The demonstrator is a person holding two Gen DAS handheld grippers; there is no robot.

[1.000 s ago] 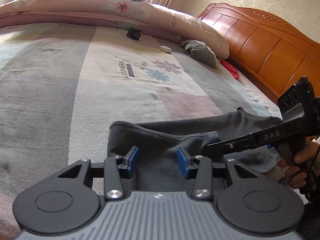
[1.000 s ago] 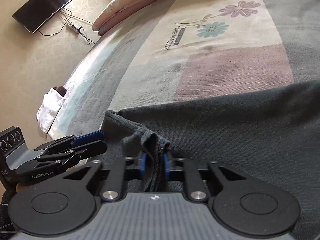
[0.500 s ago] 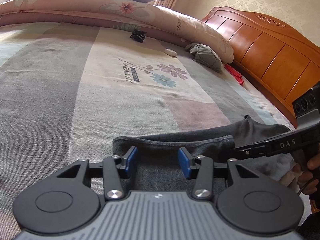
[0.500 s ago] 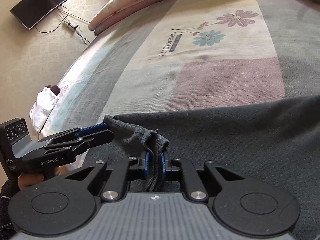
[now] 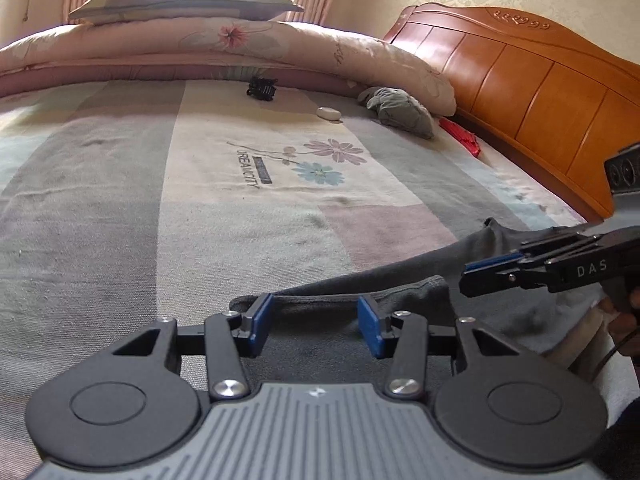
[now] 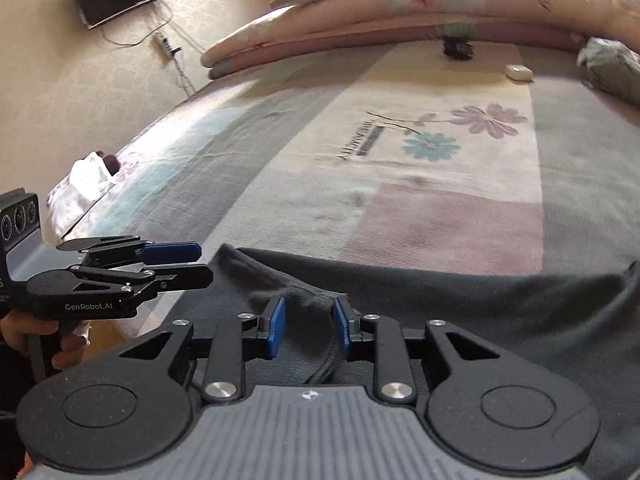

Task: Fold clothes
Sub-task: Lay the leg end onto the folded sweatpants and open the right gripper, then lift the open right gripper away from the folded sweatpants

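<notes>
now the dark grey garment [image 5: 360, 308] lies flat on the striped bedspread [image 5: 200, 220], at its near edge, just under both tools. the left gripper [image 5: 316, 324] hovers over the folded hem with its blue pads apart, gripping nothing. the right gripper [image 6: 308, 328] has just been opening; a bunched ridge of the cloth sits between its pads, which no longer press on it. both grippers hang close together over the garment's left end.
</notes>
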